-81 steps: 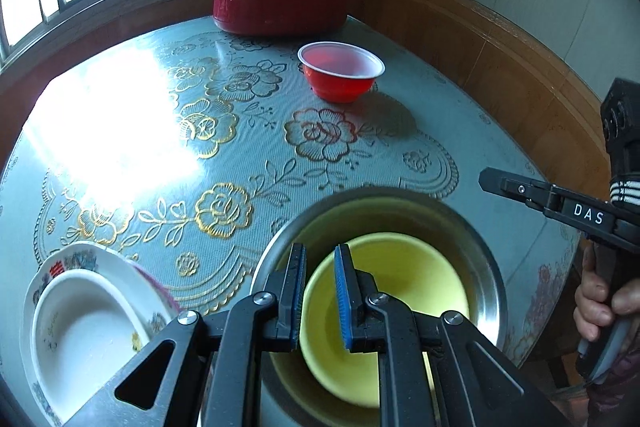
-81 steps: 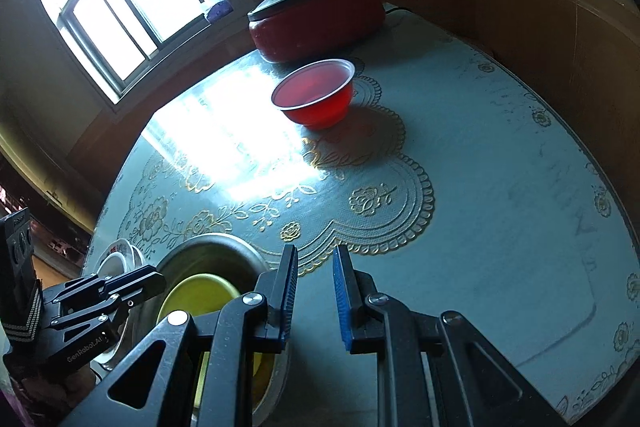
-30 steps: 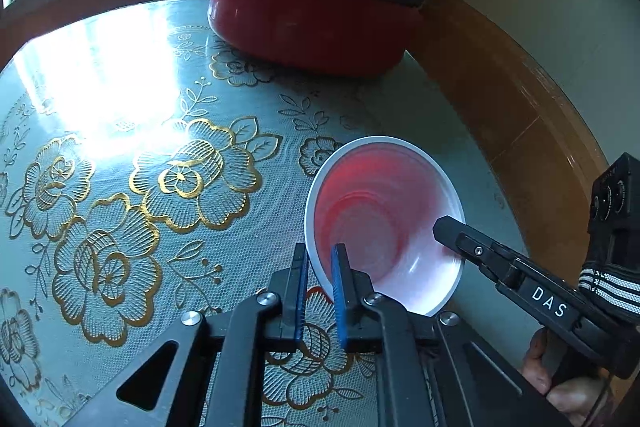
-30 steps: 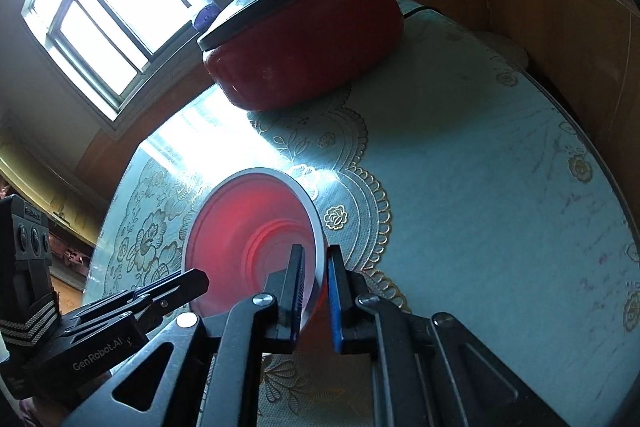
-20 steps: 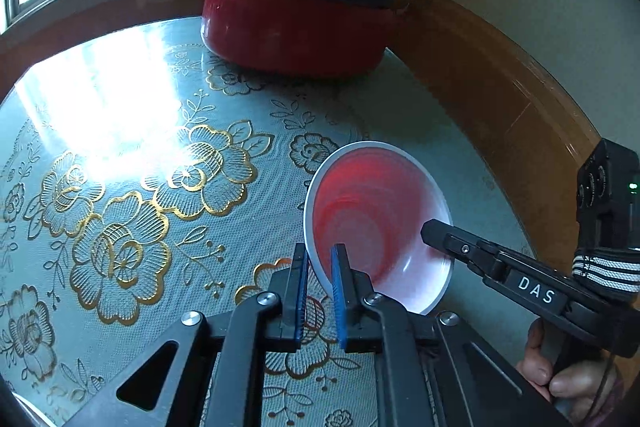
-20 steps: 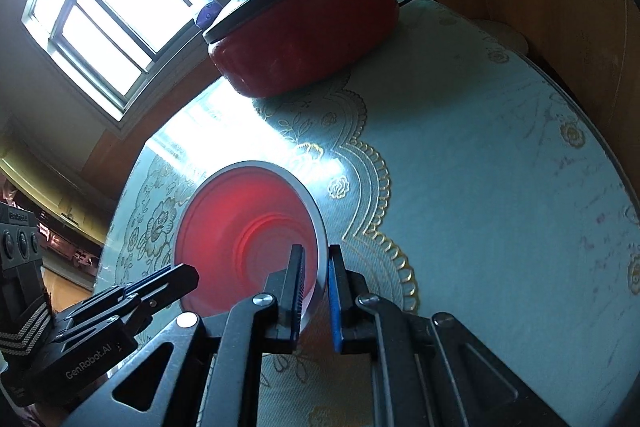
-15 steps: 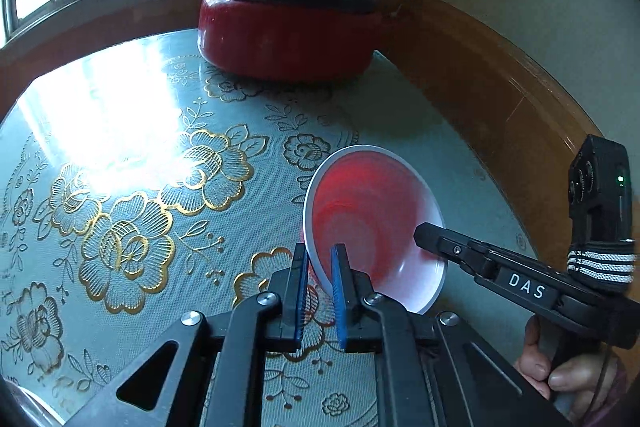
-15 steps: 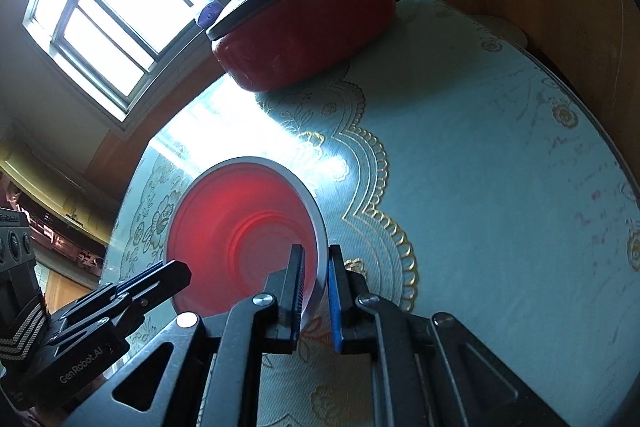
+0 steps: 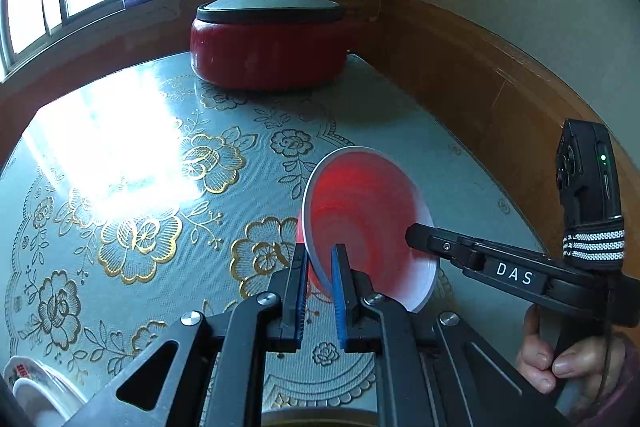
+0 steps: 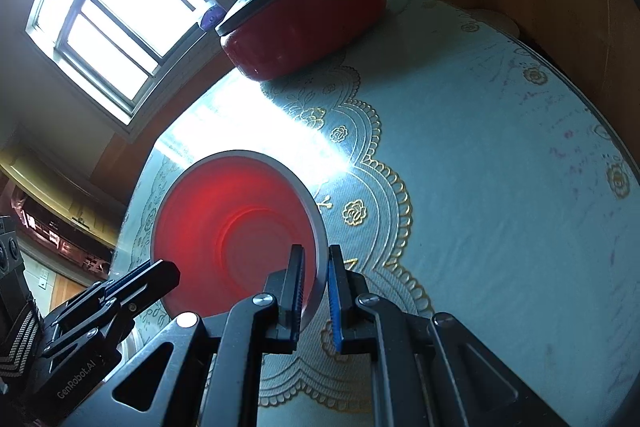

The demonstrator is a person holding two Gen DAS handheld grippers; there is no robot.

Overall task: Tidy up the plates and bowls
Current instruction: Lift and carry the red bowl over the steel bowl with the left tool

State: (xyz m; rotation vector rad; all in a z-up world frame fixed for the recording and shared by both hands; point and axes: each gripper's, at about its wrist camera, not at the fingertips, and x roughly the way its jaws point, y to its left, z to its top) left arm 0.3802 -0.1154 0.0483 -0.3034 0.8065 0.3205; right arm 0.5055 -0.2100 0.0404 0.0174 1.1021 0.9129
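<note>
A red plastic bowl (image 9: pixel 368 211) with a pale rim hangs above the table, held from both sides. My left gripper (image 9: pixel 320 287) is shut on its left rim. My right gripper (image 10: pixel 314 287) is shut on its right rim; it shows in the left wrist view (image 9: pixel 420 239) reaching in from the right. The bowl (image 10: pixel 236 227) faces the right wrist camera, and the left gripper (image 10: pixel 160 275) shows at its lower left. A white patterned plate with a white bowl (image 9: pixel 36 395) sits at the bottom left. A metal basin rim (image 9: pixel 320 417) peeks in at the bottom edge.
A large red pot with a grey lid (image 9: pixel 268 43) stands at the far end of the round table (image 9: pixel 120 147), near the window; it also shows in the right wrist view (image 10: pixel 304 15). A wooden wall panel (image 9: pixel 480 83) runs close along the table's right side.
Both grippers closed on the red bowl, lifted it off the table and have been carrying it back from the red pot toward the near side.
</note>
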